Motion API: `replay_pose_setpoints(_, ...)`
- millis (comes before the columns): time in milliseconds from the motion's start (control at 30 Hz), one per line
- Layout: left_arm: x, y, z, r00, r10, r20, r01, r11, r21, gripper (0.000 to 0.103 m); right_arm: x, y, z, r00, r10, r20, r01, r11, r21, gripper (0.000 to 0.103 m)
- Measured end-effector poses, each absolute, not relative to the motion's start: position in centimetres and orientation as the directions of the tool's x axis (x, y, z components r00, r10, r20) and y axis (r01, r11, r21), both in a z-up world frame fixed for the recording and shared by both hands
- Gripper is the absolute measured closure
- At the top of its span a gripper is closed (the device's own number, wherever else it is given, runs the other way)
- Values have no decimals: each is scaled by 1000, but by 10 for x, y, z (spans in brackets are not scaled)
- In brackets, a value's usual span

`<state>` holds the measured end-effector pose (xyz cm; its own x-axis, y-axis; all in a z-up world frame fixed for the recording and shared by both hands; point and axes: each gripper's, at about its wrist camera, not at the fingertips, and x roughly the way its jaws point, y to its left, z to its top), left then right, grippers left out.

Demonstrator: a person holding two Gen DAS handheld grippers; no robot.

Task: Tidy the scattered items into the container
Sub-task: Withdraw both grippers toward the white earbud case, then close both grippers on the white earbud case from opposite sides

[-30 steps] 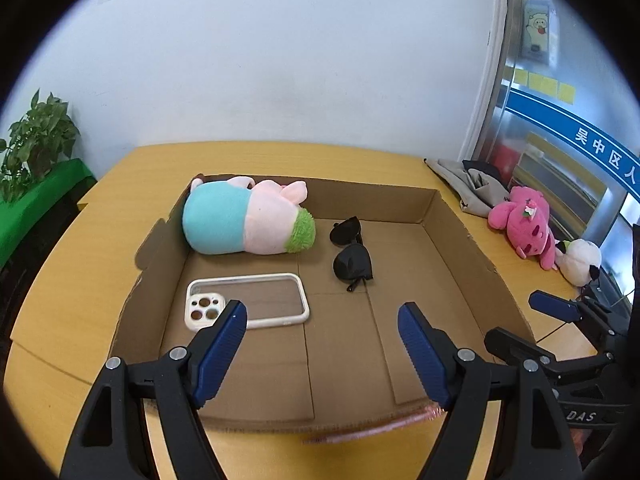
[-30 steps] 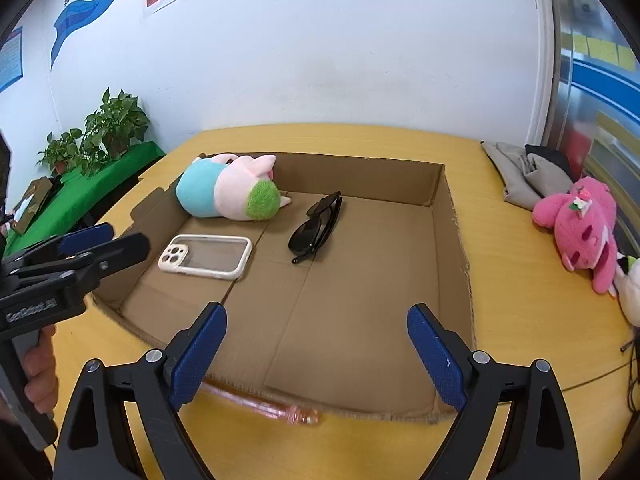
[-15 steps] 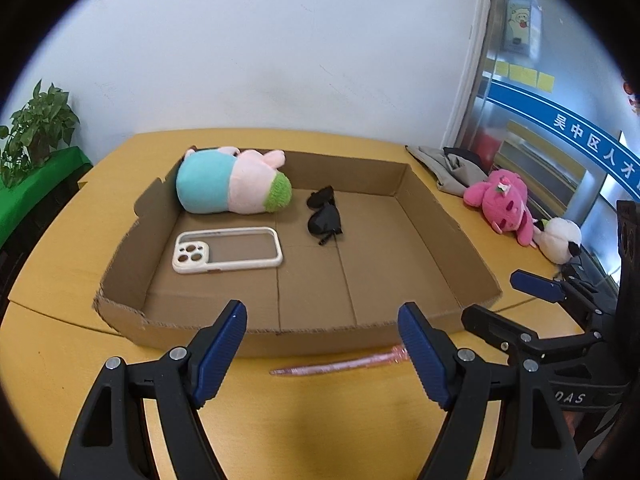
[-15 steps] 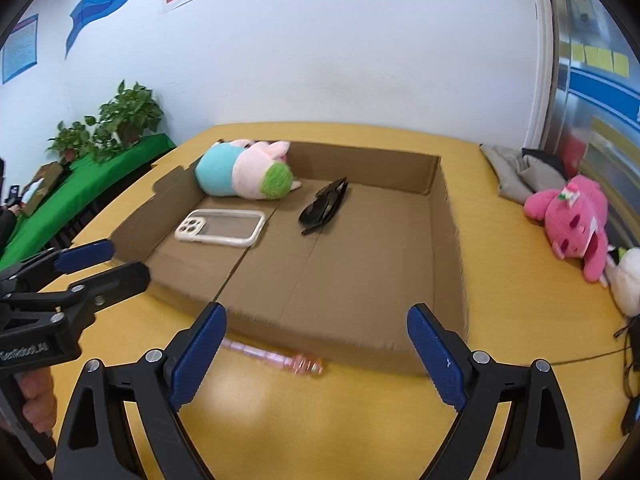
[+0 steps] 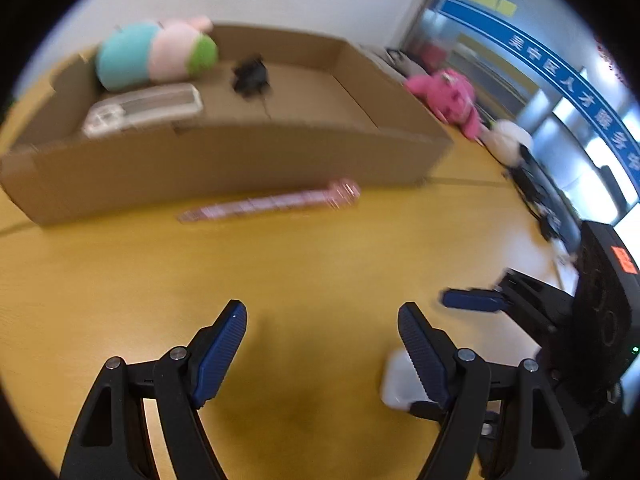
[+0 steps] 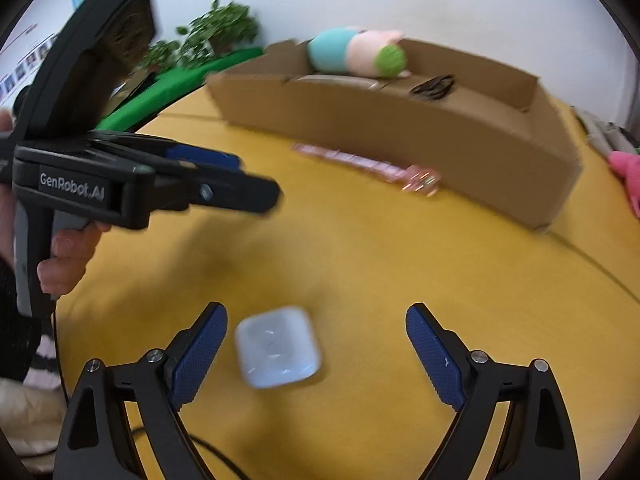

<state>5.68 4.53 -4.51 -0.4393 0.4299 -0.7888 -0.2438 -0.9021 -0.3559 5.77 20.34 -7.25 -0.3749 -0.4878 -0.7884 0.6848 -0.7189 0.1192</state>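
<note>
A shallow cardboard box (image 5: 224, 164) (image 6: 400, 132) holds a teal and pink plush toy (image 5: 156, 52) (image 6: 352, 54), a white phone case (image 5: 144, 108) and black sunglasses (image 5: 250, 76) (image 6: 434, 86). A pink pen (image 5: 272, 202) (image 6: 360, 164) lies on the yellow table just in front of the box. A small white rounded case (image 6: 276, 346) (image 5: 394, 384) lies on the table between the fingers of my open right gripper (image 6: 316, 344), nearer the left finger and untouched. My left gripper (image 5: 322, 344) (image 6: 256, 180) is open over bare table, empty.
A pink plush toy (image 5: 444, 96) and a white one (image 5: 510, 142) lie right of the box, with black cables (image 5: 540, 196) beyond. Potted plants (image 6: 216, 36) stand on a green surface at the far left. A hand (image 6: 68, 256) holds the left gripper's handle.
Both cameras have drawn back from the box and sunk toward the table. The box and pen now sit higher in both views, and the white case has come into view under the right gripper.
</note>
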Motion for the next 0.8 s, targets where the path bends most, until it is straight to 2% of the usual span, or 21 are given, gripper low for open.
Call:
replay_pose_setpoints(133,69,58,-59,-333,530,-780,-325,-841,-432,25,61,201,-81,-353,-491,-797,686,-715,136,13)
replay_pose_setpoints(233,75,68,-66,-268,579,-770,-366,-801,-475,27,64,199,-86,-357,-477,-803,693,-712,115,21)
replay_pose_setpoints(300,76,75,-71,-239,584,-775,-374,-793,-482,28,68,196,-84,-365,-471,-803,706,-703,91,31)
replay_pose_setpoints(333,76,77,-71,-238,588,-773,-381,-789,-483,31,68,196,-84,-366,-471,-802,711,-697,85,34)
replay_pose_setpoints(367,76,80,-72,-223,596,-772,-387,-781,-491,35,69,194,-83,-365,-473,-802,720,-690,79,42)
replay_pose_setpoints(400,76,84,-73,-210,600,-772,-395,-774,-494,44,72,192,-83,-364,-474,-802,730,-680,71,52)
replay_pose_setpoints(433,75,87,-74,-202,601,-774,-399,-772,-495,50,74,190,-83,-368,-467,-804,738,-672,53,54)
replay_pose_setpoints(500,74,93,-75,-185,596,-782,-412,-769,-489,59,77,185,-83,-380,-450,-808,752,-659,13,55)
replay_pose_setpoints(667,76,102,-73,-224,530,-818,-409,-813,-415,64,84,181,-85,-398,-446,-801,749,-663,-2,55)
replay_pose_setpoints(800,79,102,-72,-225,512,-829,-413,-821,-395,64,87,183,-86,-398,-453,-797,749,-663,3,56)
